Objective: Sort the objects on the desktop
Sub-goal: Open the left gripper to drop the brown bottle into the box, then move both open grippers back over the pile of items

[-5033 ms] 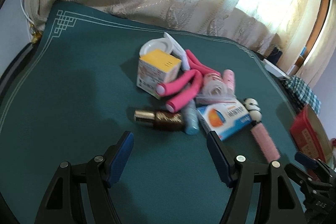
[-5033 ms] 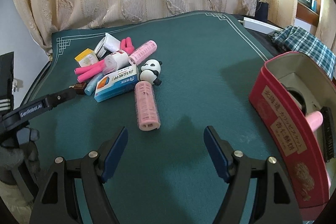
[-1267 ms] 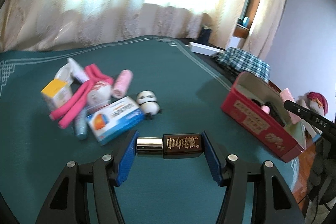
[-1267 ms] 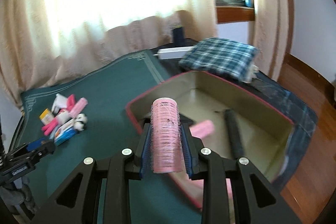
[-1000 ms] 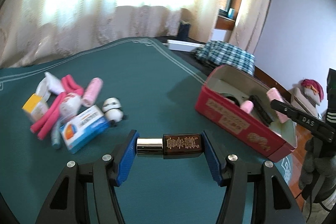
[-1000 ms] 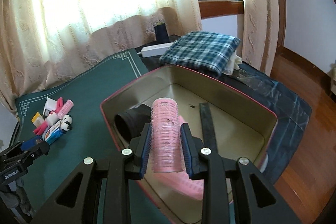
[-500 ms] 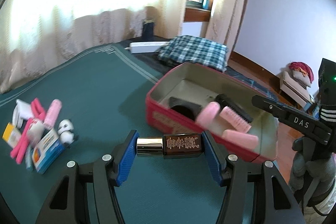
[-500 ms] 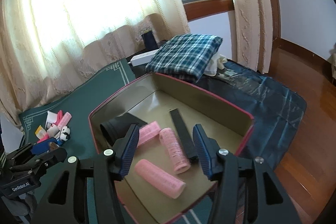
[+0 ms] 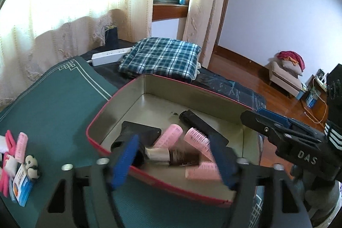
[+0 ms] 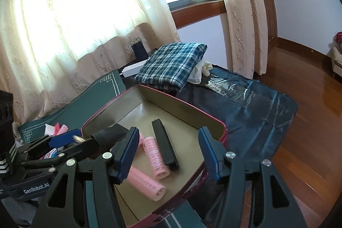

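The left tongs point(image 9: 173, 155) hang over the red tin point(image 9: 149, 176) with their blue pads apart; the small brown bottle point(image 9: 173, 156), blurred, sits between them, touching neither. The right tongs point(image 10: 166, 153) gape wide and hold nothing above the same tin, where pink rollers point(image 10: 155, 155) and a black comb point(image 10: 164, 145) lie. More items point(image 9: 17, 166) wait in a heap on the green surface point(image 9: 53, 104).

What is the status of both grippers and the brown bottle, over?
Left gripper open; brown bottle loose between its pads, over red tin. Right gripper open, empty, above tin. Pink rollers lie in tin; nothing blocks.
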`<action>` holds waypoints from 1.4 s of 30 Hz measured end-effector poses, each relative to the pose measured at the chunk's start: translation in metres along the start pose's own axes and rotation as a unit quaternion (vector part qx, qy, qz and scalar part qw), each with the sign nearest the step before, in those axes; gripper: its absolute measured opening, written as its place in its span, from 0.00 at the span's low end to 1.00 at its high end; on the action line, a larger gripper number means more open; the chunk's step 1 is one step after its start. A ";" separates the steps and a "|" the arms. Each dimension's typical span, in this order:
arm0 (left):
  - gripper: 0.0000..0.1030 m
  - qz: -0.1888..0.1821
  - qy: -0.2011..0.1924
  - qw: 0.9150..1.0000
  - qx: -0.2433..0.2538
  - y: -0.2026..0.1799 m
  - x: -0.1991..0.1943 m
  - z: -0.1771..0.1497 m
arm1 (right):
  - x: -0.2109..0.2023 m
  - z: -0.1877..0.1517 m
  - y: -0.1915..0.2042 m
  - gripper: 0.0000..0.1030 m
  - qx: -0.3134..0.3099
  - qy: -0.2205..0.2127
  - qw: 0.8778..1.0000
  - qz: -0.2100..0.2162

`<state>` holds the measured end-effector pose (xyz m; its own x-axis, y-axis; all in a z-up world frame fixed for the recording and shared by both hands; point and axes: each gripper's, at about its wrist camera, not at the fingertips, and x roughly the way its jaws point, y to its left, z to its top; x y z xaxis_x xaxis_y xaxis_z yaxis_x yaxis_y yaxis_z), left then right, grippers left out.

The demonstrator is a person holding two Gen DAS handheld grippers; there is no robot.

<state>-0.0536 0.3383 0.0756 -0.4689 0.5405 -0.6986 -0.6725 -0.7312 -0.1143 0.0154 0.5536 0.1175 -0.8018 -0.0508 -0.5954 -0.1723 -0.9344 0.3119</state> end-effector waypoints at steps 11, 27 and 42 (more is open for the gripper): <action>0.75 0.021 0.000 0.999 -0.040 0.028 -0.005 -0.011 | 0.004 -0.003 0.017 0.61 -0.012 0.008 1.000 0.012; 0.75 0.050 -0.001 0.995 -0.088 0.078 -0.033 -0.040 | 0.009 -0.015 0.075 0.68 -0.055 0.025 0.997 0.048; 0.75 0.133 -0.027 0.973 -0.188 0.191 -0.098 -0.092 | 0.031 -0.038 0.173 0.68 -0.133 0.057 0.984 0.108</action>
<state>-0.0835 0.1072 0.0567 -0.6335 0.3250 -0.7022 -0.2707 -0.9433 -0.1923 -0.0176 0.3774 0.1252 -0.7313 -0.2841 -0.6201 0.1634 -0.9556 0.2450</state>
